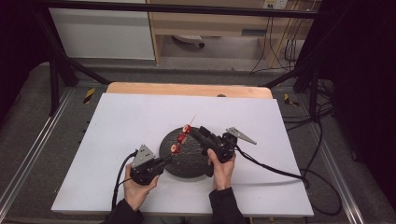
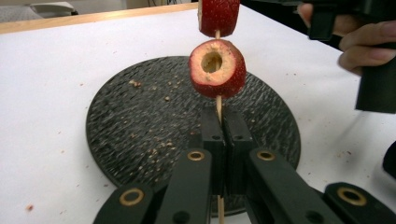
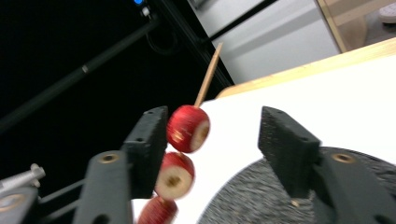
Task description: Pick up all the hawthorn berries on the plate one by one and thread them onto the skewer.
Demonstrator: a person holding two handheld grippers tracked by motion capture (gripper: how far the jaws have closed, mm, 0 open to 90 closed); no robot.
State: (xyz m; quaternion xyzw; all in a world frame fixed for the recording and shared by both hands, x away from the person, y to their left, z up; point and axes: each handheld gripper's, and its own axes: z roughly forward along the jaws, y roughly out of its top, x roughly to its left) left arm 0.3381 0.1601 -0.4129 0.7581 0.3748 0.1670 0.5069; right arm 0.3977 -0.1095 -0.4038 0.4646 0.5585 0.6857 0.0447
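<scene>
Red fruit slices, three of them, sit threaded on a thin wooden skewer (image 1: 186,129) that slants up over the dark round plate (image 1: 189,163). In the left gripper view the jaws of the left gripper (image 2: 226,140) stand pressed together on the lower end of the skewer, the stick running up between them and out beyond their tips. Just past those tips hangs the lowest slice (image 2: 216,68), its cut face pale with a hole in the middle; a second slice (image 2: 218,16) sits farther up the stick, cut off by the top of the frame. Crumbs lie scattered on the plate behind the jaws.

The right gripper (image 3: 212,154) has its jaws spread wide — the top slice (image 3: 188,128) lies in the gap, close by the left jaw as that view shows it, and whether it touches the pad cannot be told. The other jaw stands well apart from the fruit. Beyond the top slice the bare, pointed end of the skewer juts out past the jaw tips. Two more slices follow below, along the same left jaw — the picture is blurred there.
</scene>
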